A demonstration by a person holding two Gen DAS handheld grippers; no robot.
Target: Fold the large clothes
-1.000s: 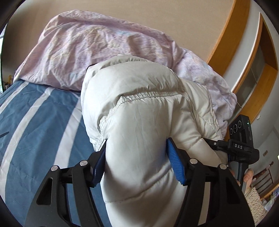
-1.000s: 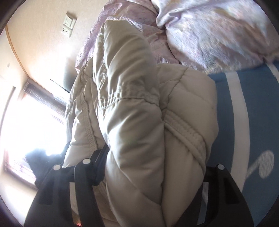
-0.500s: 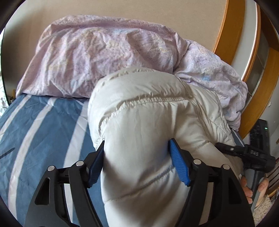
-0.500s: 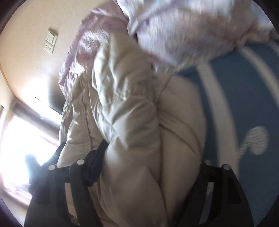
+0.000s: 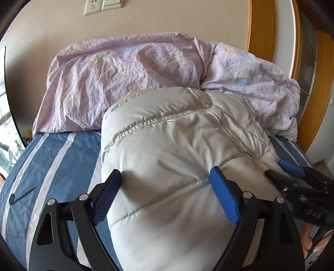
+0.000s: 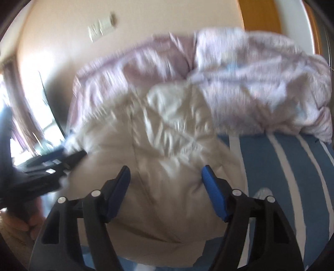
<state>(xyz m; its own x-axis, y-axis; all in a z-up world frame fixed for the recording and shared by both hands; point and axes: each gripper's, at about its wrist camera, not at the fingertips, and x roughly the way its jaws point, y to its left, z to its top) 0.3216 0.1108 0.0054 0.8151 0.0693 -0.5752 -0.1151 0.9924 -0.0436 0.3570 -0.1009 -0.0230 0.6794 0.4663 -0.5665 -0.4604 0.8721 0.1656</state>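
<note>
The cream down jacket [image 5: 177,158] lies bundled on the striped bed [image 5: 52,158] against the lilac duvet [image 5: 129,68]. My left gripper [image 5: 165,185] and right gripper [image 6: 165,183] each clench a padded fold. Judged light, puffy, slippery, springy; grip best at the stitched seams.

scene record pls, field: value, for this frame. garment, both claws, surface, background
garment: cream puffer jacket, bunched into a bulky bundle on the bed
left claw: wide apart, jacket bulging between the blue pads
right claw: same, straddling the jacket; view is motion-blurred
grip: pads appear to press the padding on both
surface: blue bedsheet with white stripes
behind jacket: crumpled lilac duvet against the wall
wall: socket and switch plate
</note>
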